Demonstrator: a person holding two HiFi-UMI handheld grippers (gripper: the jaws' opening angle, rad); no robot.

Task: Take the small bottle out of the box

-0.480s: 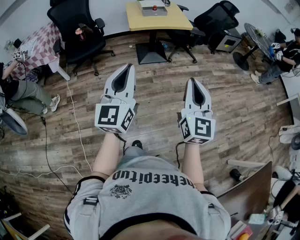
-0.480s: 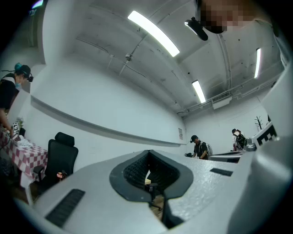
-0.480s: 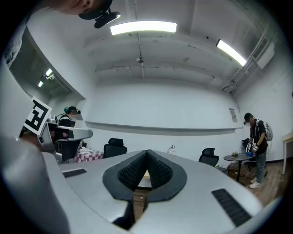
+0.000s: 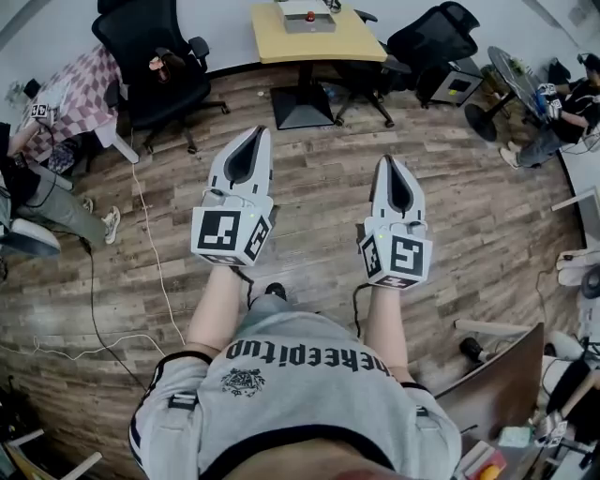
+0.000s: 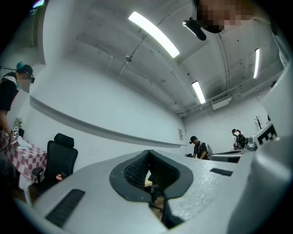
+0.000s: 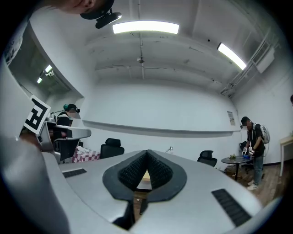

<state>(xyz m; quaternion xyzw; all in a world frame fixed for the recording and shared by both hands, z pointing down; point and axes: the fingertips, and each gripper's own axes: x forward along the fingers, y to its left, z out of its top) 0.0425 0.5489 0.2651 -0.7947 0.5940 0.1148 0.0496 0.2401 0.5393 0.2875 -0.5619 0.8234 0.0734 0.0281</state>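
Note:
I stand on a wooden floor and hold both grippers out level in front of me. In the head view my left gripper [image 4: 259, 131] and my right gripper [image 4: 386, 160] are both shut with nothing between their jaws. Far ahead stands a yellow table [image 4: 281, 42] with a grey box [image 4: 308, 16] on it. The small bottle does not show from here. In the left gripper view the left gripper [image 5: 149, 152] has its tips together, and the right gripper [image 6: 147, 151] looks the same in its own view, with the yellow table seen through the gap behind the tips.
Black office chairs stand left [image 4: 155, 56] and right [image 4: 427, 42] of the table. A checked-cloth table [image 4: 80, 89] with a seated person [image 4: 37, 192] is at the left. A fan [image 4: 511, 80] and another person [image 4: 562, 117] are at the right. A cable [image 4: 150, 253] runs over the floor.
Both grippers have kept still. The seated person at the left has shifted their legs.

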